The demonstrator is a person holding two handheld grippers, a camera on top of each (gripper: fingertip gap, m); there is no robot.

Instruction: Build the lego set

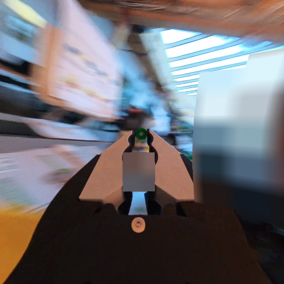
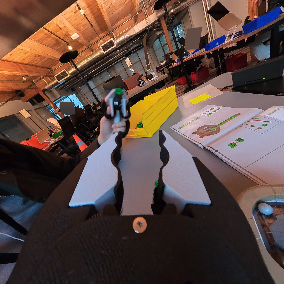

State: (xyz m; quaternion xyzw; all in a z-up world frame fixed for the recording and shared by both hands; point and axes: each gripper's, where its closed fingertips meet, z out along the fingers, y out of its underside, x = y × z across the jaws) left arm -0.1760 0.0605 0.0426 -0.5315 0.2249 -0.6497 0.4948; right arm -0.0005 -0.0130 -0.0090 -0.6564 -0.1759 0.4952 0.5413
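Observation:
My left gripper (image 1: 140,133) is shut on a small round green lego piece (image 1: 140,133) at its fingertips; the background there is motion-blurred. In the right wrist view the left gripper (image 2: 118,92) is raised above the table, blurred, with the green lego piece (image 2: 118,91) at its tip. My right gripper (image 2: 139,133) is open and empty over the grey table (image 2: 138,153). A small green piece (image 2: 156,183) shows on the table just beside the right finger's inner pad. A yellow bin (image 2: 155,110) holds green lego pieces (image 2: 139,124).
An open instruction booklet (image 2: 239,138) lies right of the bin. A clear sheet with a yellow rectangle (image 2: 199,98) lies behind it. A dark box with green lights (image 2: 258,73) sits at the far right. A tray corner (image 2: 270,215) is at the lower right. A dark sleeve (image 2: 38,166) is on the left. There is about 20 cm between the tips of the two grippers.

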